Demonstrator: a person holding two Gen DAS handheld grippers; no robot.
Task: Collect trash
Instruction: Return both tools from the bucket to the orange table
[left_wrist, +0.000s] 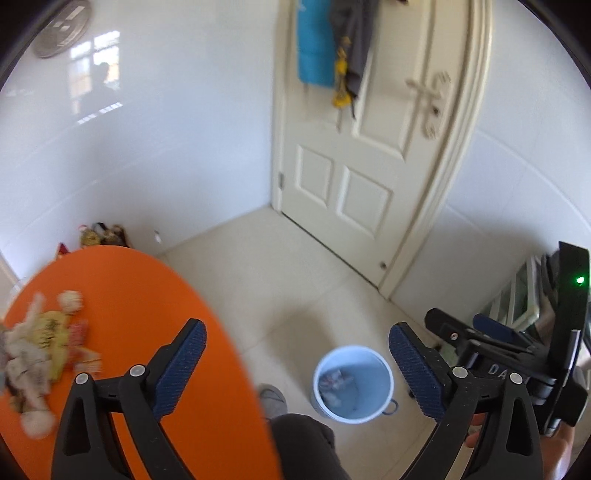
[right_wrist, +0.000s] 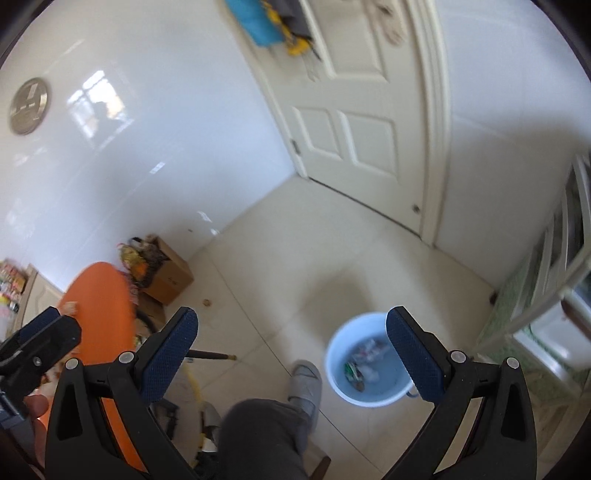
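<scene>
The orange surface (left_wrist: 122, 314) was seen at the left, with the remaining trash pile (left_wrist: 40, 343) of crumpled paper and wrappers heaped along its left part. The pale blue bucket (left_wrist: 352, 384) stood on the floor to the right, already holding scraps. The pile lay left of the left hand-held gripper (left_wrist: 295, 369), judged the nearer; no clear long axis was shown. Both it and the right hand-held gripper (right_wrist: 291, 354) were spread wide and empty.
</scene>
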